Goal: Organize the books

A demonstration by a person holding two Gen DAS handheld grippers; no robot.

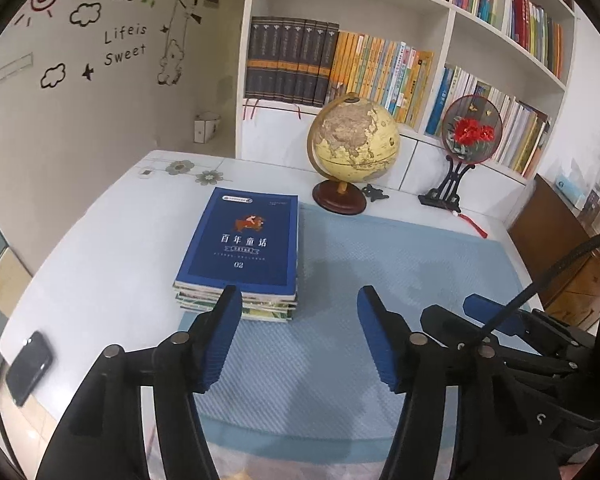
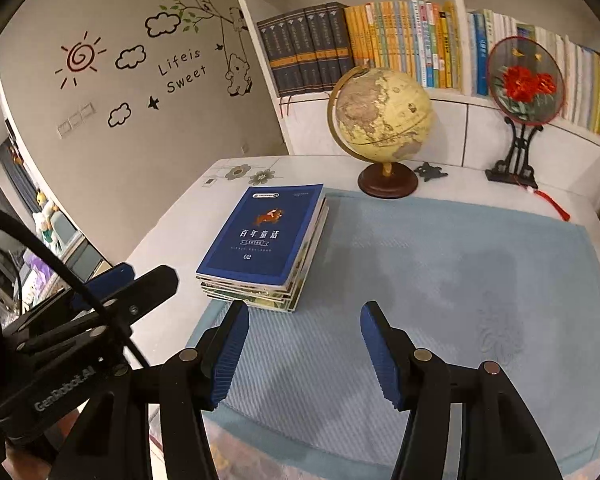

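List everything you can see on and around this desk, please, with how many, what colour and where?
stack of books: one pile, blue cover on top, at the left edge of the mat
mat: one, light blue, covering the desk middle
desk: one, white
globe: one, yellowish on a brown base, behind the mat
round fan on stand: one, red flowers, black stand, right of the globe
phone: one, black, desk's near-left corner
bookshelf: one, white, filled with books, behind the desk
wall stickers: several, left wall
left hand-held gripper: one, black with blue pads, open, empty
right hand-held gripper: one, same colours, open, empty
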